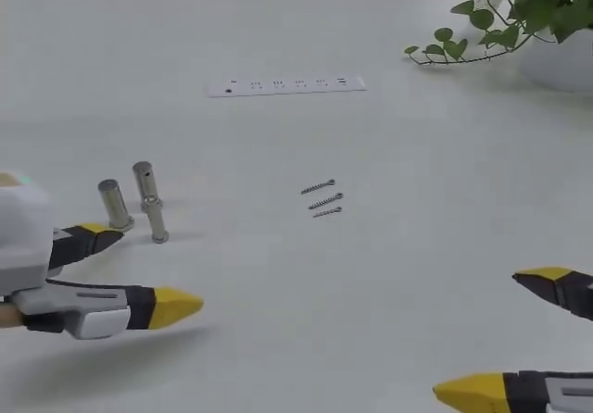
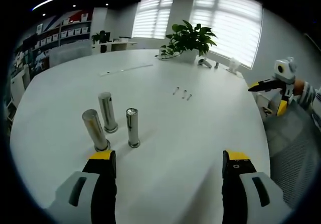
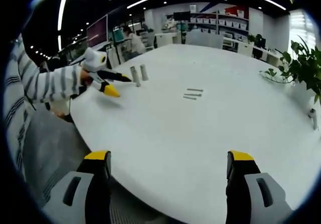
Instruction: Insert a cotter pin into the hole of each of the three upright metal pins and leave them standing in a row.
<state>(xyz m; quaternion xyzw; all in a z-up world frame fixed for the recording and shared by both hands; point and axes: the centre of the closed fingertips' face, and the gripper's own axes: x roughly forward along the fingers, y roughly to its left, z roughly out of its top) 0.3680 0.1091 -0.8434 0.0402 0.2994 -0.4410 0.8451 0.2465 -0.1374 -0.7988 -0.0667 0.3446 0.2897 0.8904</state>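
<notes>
White table [image 1: 389, 274], power strip [image 1: 287, 85] and plant [image 1: 519, 10] beyond cotter pins [image 1: 321, 199], left tool [image 1: 156, 270], right tool [image 1: 479, 335] gaping empty

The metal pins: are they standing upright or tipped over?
Upright. All three metal pins stand on their flat ends on the table.

The white bench [image 1: 398, 283] has a smooth, plain top. Three metal pins [image 1: 111, 205] stand upright in a tight cluster toward its left side. Three cotter pins [image 1: 325, 200] lie flat, side by side, near the middle, well apart from the metal pins. A white power strip [image 1: 287, 85] lies toward the far edge. A potted plant [image 1: 556, 56] stands at the far right corner.
</notes>
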